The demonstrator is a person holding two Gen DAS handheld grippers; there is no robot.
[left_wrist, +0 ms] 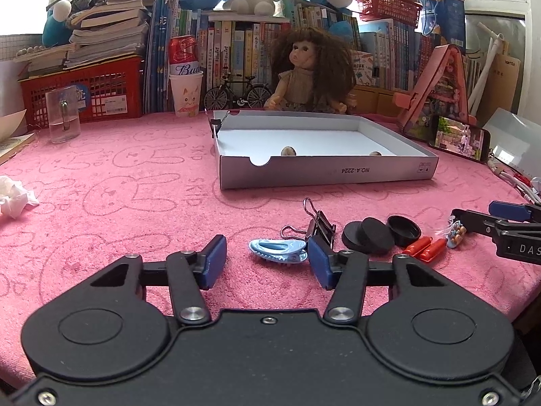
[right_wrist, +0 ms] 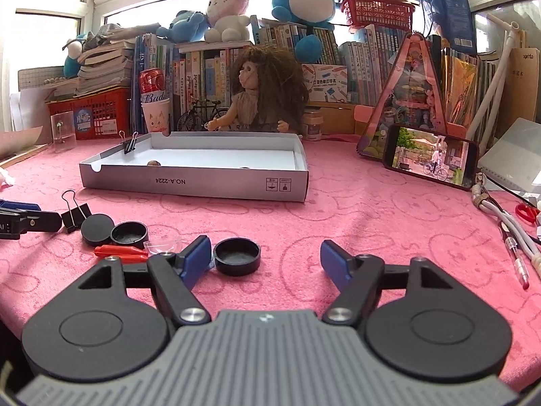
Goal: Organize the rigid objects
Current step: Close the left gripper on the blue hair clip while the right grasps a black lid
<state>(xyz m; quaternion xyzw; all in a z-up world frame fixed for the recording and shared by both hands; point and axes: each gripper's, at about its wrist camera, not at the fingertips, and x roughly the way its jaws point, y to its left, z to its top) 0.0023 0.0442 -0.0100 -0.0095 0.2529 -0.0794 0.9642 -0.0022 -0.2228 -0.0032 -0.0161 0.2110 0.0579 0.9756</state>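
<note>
Clips, caps and other small rigid pieces were seen scattered on the pink table in front of both tongs. The left tongs were held apart with nothing clamped; a blue hair clip lay between the pads, just beside the right one, though contact could not be judged. Just beyond it lay a black binder clip, then a black disc, an upturned black cap and red pieces.

The right tongs were likewise held apart and empty. A second black cap was seen on the cloth between the pads, just beside the left pad. Farther back on the table stood a shallow white box, with another binder clip fastened on its far left rim and two small brownish items inside. A phone was propped to the right of the box.
</note>
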